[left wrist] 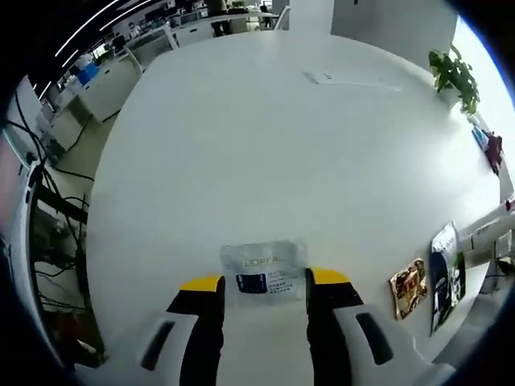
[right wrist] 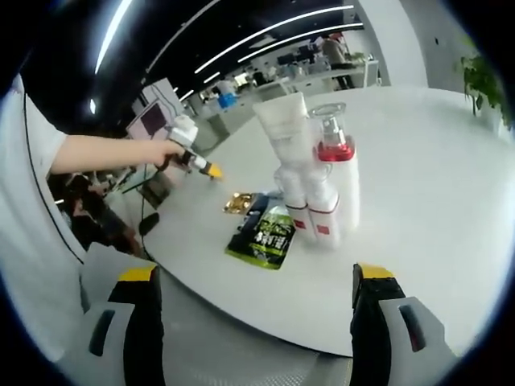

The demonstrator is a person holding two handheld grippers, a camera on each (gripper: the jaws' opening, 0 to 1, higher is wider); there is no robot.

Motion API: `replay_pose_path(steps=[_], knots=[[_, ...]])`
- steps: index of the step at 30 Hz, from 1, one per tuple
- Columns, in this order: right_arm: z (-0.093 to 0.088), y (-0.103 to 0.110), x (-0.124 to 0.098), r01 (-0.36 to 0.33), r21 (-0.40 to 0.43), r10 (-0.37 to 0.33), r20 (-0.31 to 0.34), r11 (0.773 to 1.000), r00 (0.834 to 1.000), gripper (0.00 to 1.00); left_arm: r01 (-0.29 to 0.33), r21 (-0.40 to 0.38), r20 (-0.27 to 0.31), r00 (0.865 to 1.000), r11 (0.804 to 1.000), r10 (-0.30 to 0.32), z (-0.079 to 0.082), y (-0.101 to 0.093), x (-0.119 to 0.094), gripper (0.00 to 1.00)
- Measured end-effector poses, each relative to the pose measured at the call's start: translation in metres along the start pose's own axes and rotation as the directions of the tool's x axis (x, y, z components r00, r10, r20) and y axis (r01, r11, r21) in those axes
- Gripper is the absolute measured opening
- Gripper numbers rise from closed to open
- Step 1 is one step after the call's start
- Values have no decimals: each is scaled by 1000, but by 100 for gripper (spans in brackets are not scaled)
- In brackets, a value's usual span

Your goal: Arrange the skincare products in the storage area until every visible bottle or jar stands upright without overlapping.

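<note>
Left gripper (left wrist: pixel 264 283) clamps a clear sachet (left wrist: pixel 264 270) over the table (left wrist: pixel 257 145); right gripper (right wrist: pixel 253 281), jaws apart, could topple the bottles (right wrist: pixel 318 193).

The left gripper (left wrist: pixel 265 285) is covering the lower edge of a clear L'Oréal sachet (left wrist: pixel 264 267), whose small print is reading too fine. In the right gripper view, the white tube (right wrist: pixel 283 129) is hiding part of the pump bottle (right wrist: pixel 335 173); the dark packets (right wrist: pixel 264 229) are possibly overlapping.

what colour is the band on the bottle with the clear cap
Red, just under the clear cap of the white bottle; it shows best in the right gripper view.
</note>
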State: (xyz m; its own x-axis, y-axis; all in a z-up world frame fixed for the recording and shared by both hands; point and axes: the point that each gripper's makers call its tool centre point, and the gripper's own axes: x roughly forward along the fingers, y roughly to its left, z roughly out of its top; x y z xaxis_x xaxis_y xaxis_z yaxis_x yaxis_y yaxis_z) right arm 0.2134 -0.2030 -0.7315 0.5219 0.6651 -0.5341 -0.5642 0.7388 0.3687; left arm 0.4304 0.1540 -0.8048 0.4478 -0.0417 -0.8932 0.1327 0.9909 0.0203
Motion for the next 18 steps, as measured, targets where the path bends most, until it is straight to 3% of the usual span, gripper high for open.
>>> replay_pose_path(steps=[7, 18], knots=[[2, 4, -1, -13, -26, 13, 10, 1000, 1000, 99, 11, -10, 27, 1000, 1000, -11, -7, -17, -28, 38], [7, 5, -2, -29, -69, 32, 47, 997, 998, 99, 42, 9, 29, 999, 999, -42, -26, -37, -45, 37]])
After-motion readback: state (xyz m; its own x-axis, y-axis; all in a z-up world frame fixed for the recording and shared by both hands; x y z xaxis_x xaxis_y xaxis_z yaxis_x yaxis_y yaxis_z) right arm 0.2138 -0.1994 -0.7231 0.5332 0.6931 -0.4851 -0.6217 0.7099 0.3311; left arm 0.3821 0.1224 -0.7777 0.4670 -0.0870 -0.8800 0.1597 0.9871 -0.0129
